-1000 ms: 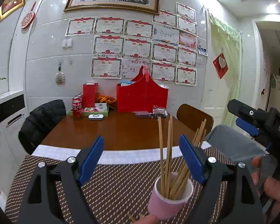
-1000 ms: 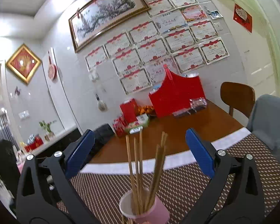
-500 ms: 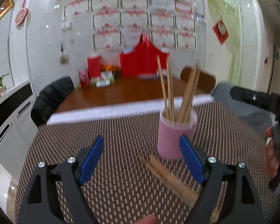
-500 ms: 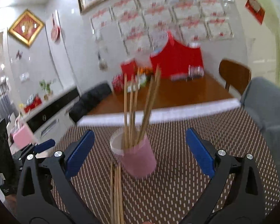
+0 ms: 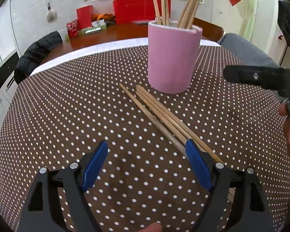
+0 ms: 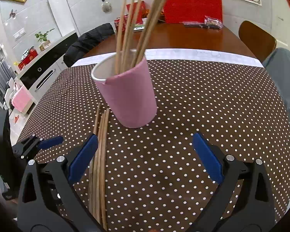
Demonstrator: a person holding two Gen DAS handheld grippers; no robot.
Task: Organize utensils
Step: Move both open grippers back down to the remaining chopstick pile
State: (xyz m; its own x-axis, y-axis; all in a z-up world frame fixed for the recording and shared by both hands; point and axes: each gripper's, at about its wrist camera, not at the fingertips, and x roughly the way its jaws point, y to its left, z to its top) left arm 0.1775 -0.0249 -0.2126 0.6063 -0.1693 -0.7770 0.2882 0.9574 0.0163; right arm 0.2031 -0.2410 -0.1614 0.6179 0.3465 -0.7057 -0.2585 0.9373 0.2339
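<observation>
A pink cup [image 5: 173, 58] stands upright on the dotted brown tablecloth [image 5: 87, 100] and holds several wooden chopsticks [image 5: 189, 5]. Several loose chopsticks [image 5: 164, 118] lie flat in front of the cup, running toward my left gripper's right finger. My left gripper [image 5: 147, 162] is open and empty above the cloth. In the right wrist view the cup [image 6: 128, 94] stands ahead, and the loose chopsticks [image 6: 99, 154] lie beside the left finger. My right gripper [image 6: 145, 154] is open and empty. Its finger also shows in the left wrist view [image 5: 259, 77].
Beyond the cloth, the wooden table [image 5: 114, 32] carries a red box [image 5: 141, 7], red cans [image 5: 72, 28] and small packages. A black jacket hangs on a chair [image 5: 36, 52] at the left. A brown chair [image 6: 256, 38] stands at the right.
Both grippers have tilted down and come lower toward the table. The cup now looks larger and nearer, and the loose chopsticks on the cloth are in full view.
</observation>
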